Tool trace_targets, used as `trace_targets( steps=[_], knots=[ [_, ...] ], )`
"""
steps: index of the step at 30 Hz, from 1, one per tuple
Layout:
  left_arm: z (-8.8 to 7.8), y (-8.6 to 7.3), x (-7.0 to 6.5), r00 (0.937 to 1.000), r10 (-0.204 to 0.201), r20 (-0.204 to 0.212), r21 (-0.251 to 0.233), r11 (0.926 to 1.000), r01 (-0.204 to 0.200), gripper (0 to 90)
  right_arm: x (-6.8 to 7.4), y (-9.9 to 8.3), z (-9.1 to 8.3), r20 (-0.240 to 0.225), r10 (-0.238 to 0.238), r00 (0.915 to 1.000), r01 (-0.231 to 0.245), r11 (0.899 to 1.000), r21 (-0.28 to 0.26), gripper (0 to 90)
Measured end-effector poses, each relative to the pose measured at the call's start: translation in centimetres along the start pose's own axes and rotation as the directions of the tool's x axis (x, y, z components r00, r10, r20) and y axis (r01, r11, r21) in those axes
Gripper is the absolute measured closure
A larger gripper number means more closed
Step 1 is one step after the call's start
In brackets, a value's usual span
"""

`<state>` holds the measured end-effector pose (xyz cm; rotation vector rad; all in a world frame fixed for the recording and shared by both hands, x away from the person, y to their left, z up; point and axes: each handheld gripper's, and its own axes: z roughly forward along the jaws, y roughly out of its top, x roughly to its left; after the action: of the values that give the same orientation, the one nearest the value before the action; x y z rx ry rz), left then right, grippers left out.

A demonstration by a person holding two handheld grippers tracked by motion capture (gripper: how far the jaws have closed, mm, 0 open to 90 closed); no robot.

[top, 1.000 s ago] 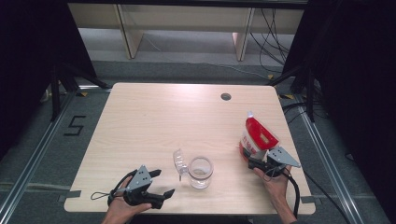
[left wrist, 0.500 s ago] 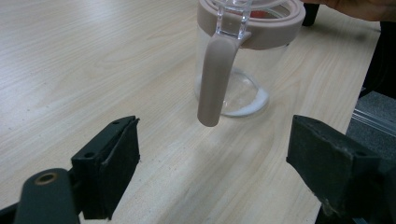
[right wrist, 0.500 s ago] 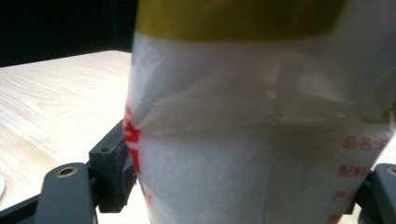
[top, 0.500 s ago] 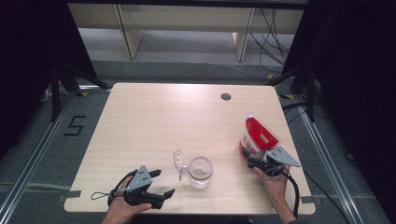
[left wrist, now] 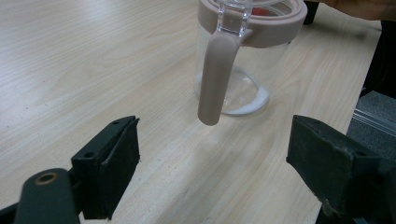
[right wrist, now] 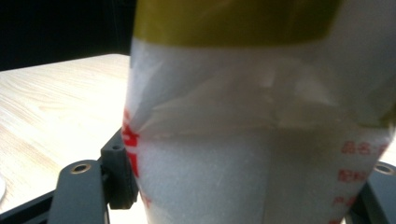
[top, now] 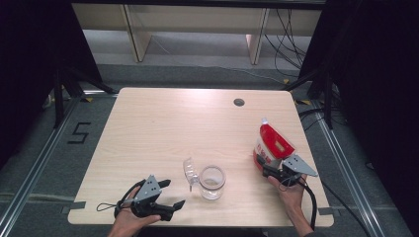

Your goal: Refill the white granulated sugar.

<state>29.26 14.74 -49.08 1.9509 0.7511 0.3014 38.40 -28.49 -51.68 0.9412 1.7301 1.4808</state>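
Observation:
A clear glass jar [top: 212,181] with a pink rim stands near the table's front middle, its clear lid [top: 189,170] flipped open to the left. In the left gripper view the jar [left wrist: 243,70] is just ahead, a pinkish clasp [left wrist: 215,79] hanging down its side. My left gripper [top: 175,193] [left wrist: 212,158] rests open at the front left, pointing at the jar, with nothing between its jaws. A red and white pouch [top: 271,140] [right wrist: 243,116] stands upright at the right. My right gripper [top: 267,170] [right wrist: 247,186] has just been closing and its pads press the pouch's lower part.
A round cable hole [top: 239,102] sits near the far edge of the wooden table [top: 163,128]. Beyond the table are shelf legs, cables and a dark curtain. The person's hands enter at the front edge.

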Motion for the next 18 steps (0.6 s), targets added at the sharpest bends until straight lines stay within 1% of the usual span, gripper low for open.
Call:
trace_targets(
  steps=[1,2,3,5,6,7,8,9,10,11,12,13,14,15,16,17,18],
  knots=[
    [0.01,0.00,-0.02,1.0000,-0.001,0.001,0.000,1.0000,0.001,16.5,-0.04,-0.04,0.20,-0.021,0.015,0.9997,-0.015,1.000,-0.007,32.3],
    [0.01,0.00,-0.02,1.0000,-0.001,0.001,0.000,1.0000,0.001,16.5,-0.04,-0.04,0.20,-0.021,0.015,0.9997,-0.015,1.000,-0.007,32.3],
    [0.00,-0.01,-0.02,1.0000,-0.001,0.001,0.000,1.0000,0.001,16.5,0.03,-0.08,0.18,-0.006,0.015,0.9999,-0.015,1.000,-0.008,33.2],
    [0.02,-0.01,-0.02,1.0000,-0.003,0.000,-0.002,1.0000,0.003,16.5,0.01,-0.01,0.03,-0.002,0.013,0.9999,-0.013,1.000,0.013,34.3],
    [0.00,0.00,0.00,1.0000,-0.001,0.001,0.001,1.0000,0.001,16.5,-0.27,-0.01,0.10,-0.016,-0.009,0.9998,0.009,1.000,0.009,34.5],
    [0.00,-0.01,-0.02,1.0000,-0.001,0.002,0.000,1.0000,0.001,16.5,-0.40,0.02,0.15,-0.011,-0.033,0.9994,0.033,0.999,-0.003,34.9],
    [-0.01,0.01,-0.02,1.0000,0.004,0.003,0.000,1.0000,-0.004,16.5,-0.25,-0.01,0.11,-0.003,-0.016,0.9999,0.016,1.000,-0.002,35.2],
    [-0.01,0.02,-0.04,1.0000,0.005,0.002,-0.001,1.0000,-0.005,16.5,-0.04,-0.03,0.07,-0.008,0.008,0.9999,-0.008,1.000,-0.002,35.5],
    [-0.02,0.02,-0.05,1.0000,0.004,0.001,-0.001,1.0000,-0.004,16.5,-0.18,-0.01,0.08,-0.009,-0.005,0.9999,0.005,1.000,-0.005,35.9],
    [-0.02,0.03,-0.03,1.0000,0.005,0.001,0.000,1.0000,-0.005,16.5,-0.15,0.07,0.01,0.009,-0.010,0.9999,0.010,1.000,0.011,36.3],
    [-0.02,0.03,-0.02,1.0000,0.005,0.001,0.000,1.0000,-0.005,16.5,-0.18,0.11,-0.02,0.009,-0.012,0.9999,0.012,1.000,0.015,36.8],
    [-0.02,0.02,-0.02,1.0000,0.004,0.002,0.001,1.0000,-0.004,16.5,-0.25,0.04,0.14,0.001,-0.016,0.9999,0.016,1.000,-0.011,37.1],
    [-0.02,0.02,-0.02,1.0000,0.004,0.002,0.001,1.0000,-0.004,16.5,-0.31,0.07,0.06,-0.038,-0.003,0.9993,0.003,1.000,0.002,37.4],
    [-0.03,0.02,-0.02,1.0000,0.005,0.002,0.001,1.0000,-0.005,16.5,-0.29,0.09,0.07,-0.038,-0.004,0.9993,0.004,1.000,0.002,37.7],
    [-0.04,0.04,-0.03,1.0000,0.006,0.003,0.000,1.0000,-0.006,16.5,-0.35,0.15,0.14,-0.060,-0.020,0.9980,0.020,1.000,0.006,38.0],
    [-0.08,0.07,0.02,0.9999,0.013,0.002,0.005,0.9999,-0.013,16.5,-0.18,0.18,0.00,-0.035,0.002,0.9994,-0.002,1.000,0.015,38.2],
    [-0.09,0.06,0.00,0.9999,0.012,0.001,0.002,0.9999,-0.012,16.5,-0.06,0.20,0.00,0.009,-0.007,0.9999,0.007,1.000,0.011,38.5]
  ],
)
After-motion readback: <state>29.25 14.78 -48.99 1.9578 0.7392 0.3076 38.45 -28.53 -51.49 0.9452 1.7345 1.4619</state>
